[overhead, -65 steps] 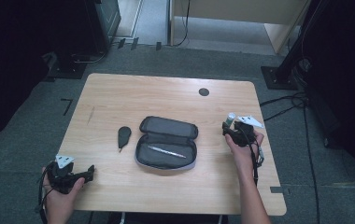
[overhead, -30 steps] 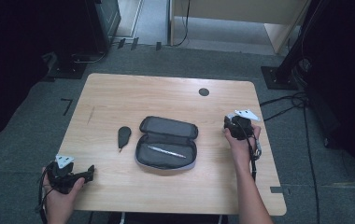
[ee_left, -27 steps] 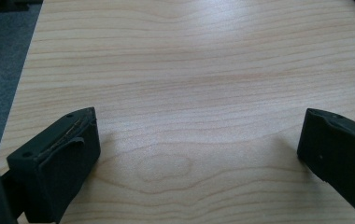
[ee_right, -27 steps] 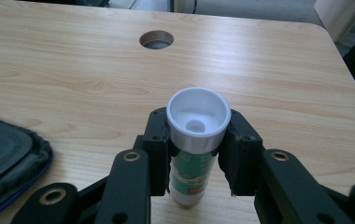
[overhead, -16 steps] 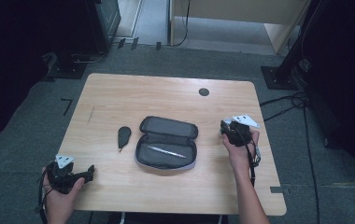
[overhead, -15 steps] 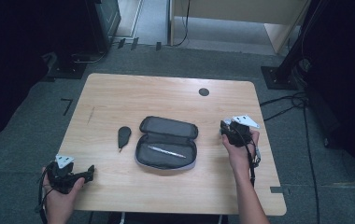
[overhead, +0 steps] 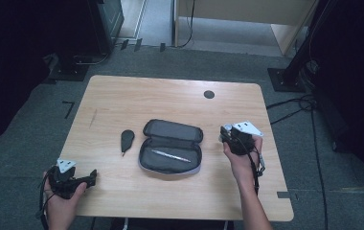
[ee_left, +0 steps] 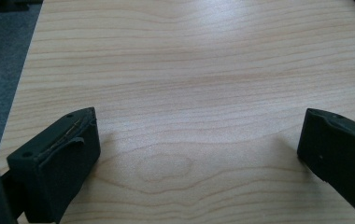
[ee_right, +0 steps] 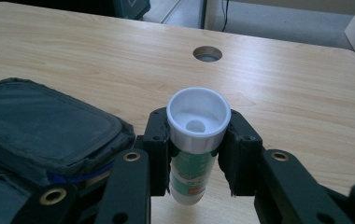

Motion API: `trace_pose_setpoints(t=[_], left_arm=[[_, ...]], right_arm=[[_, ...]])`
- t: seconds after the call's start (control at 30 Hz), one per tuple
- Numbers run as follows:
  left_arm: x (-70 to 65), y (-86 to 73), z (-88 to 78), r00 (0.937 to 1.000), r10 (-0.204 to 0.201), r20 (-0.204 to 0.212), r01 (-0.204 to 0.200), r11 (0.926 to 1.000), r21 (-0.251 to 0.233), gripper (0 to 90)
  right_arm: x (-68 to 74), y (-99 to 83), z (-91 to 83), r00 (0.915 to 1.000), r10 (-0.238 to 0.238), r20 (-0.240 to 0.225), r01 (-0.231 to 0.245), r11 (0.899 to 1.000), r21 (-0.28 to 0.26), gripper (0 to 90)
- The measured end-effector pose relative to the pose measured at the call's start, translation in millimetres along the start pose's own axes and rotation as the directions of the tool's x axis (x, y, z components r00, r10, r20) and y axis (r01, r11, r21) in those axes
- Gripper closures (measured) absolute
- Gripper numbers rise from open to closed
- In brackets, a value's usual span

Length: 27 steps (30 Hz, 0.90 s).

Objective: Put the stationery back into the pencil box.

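Where your right gripper (ee_right: 196, 154) meets its load, both pads are pressed against the sides of a glue stick (ee_right: 195, 140), one on each flank, so the jaws are clamped on it. Its white cap faces away from the camera in the right gripper view, and the green-and-white labelled body runs back between the jaws. You hold it clear of the table (overhead: 122, 96), just to the right of the pencil case (overhead: 171, 152) as the high view shows it; in that view the right gripper (overhead: 232, 139) sits near the case's right end, not touching it.

Your left gripper (ee_left: 196, 154) has its jaws wide apart with nothing between them; bare wood lies beneath. The high view puts the left gripper (overhead: 82, 178) near the front left corner of the table, well apart from the case.

Contents check: the pencil case lies unzipped and folded open at the middle of the table, and its nearer half holds one slim silver pen (overhead: 171, 156) lying at a slant. The farther half looks empty, dark lining only.

Surroundings: a small dark teardrop-shaped item (overhead: 127, 140) lies just left of the case, apart from it. A round cable hole (overhead: 209, 94) sits toward the far edge.
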<state>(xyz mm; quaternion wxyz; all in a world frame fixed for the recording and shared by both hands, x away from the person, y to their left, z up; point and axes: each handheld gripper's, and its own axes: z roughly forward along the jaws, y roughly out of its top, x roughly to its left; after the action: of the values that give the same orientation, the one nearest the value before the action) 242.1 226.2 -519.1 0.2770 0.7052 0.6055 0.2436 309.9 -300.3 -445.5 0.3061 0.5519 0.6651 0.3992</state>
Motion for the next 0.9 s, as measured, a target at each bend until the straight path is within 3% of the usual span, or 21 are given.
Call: trace_pose_setpoints(t=[0.4,0.9], left_arm=[[0.0,0.0,0.0,1.0000,0.000,0.000,0.000,1.0000,0.000,0.0],[0.0,0.0,0.0,1.0000,0.000,0.000,0.000,1.0000,0.000,0.0]], right_arm=[[12.3,0.7,-15.1,0.9981,-0.003,-0.062,0.002,1.000,-0.016,66.3],[33.6,0.8,-20.5,0.9923,-0.036,-0.119,0.035,0.999,-0.011,66.3]])
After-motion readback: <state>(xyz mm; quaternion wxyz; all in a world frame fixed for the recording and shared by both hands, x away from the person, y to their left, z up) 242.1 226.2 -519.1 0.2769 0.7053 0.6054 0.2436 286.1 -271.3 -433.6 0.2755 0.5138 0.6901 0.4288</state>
